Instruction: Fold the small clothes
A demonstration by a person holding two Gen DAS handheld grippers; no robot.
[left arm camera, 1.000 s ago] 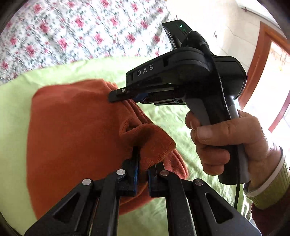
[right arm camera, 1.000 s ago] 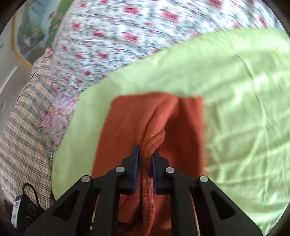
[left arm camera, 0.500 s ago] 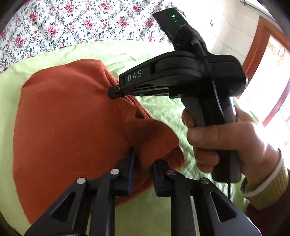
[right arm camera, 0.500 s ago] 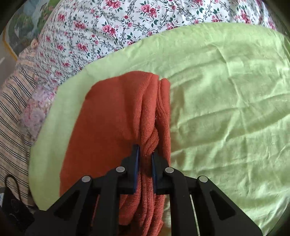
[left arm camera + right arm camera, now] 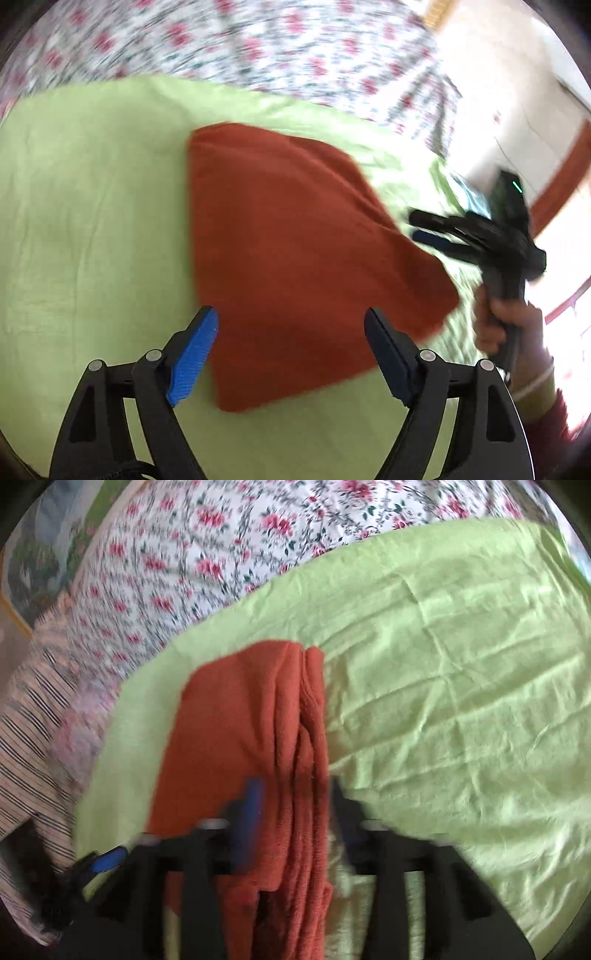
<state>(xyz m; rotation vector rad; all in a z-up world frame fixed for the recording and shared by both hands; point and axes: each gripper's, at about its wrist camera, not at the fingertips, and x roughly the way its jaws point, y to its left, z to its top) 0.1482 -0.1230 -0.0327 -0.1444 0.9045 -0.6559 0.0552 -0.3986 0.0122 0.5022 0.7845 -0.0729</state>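
A rust-orange knit garment [image 5: 295, 258] lies folded flat on a lime-green cloth [image 5: 92, 221]. My left gripper [image 5: 291, 339] is open and empty, its fingers spread over the garment's near edge. My right gripper [image 5: 295, 805] is open too, blurred by motion, its fingers either side of the garment's [image 5: 258, 738] bunched right edge. In the left wrist view the right gripper [image 5: 428, 229] sits just off the garment's right corner, held by a hand [image 5: 506, 325].
The green cloth [image 5: 443, 664] lies on a floral bedsheet [image 5: 221, 554]. A striped fabric [image 5: 29, 738] is at the left. A bright doorway with a wooden frame [image 5: 561, 177] is at the right.
Both grippers have opened and let go of the orange garment. The garment has dropped flat onto the green cloth, and both grippers have pulled back from it.
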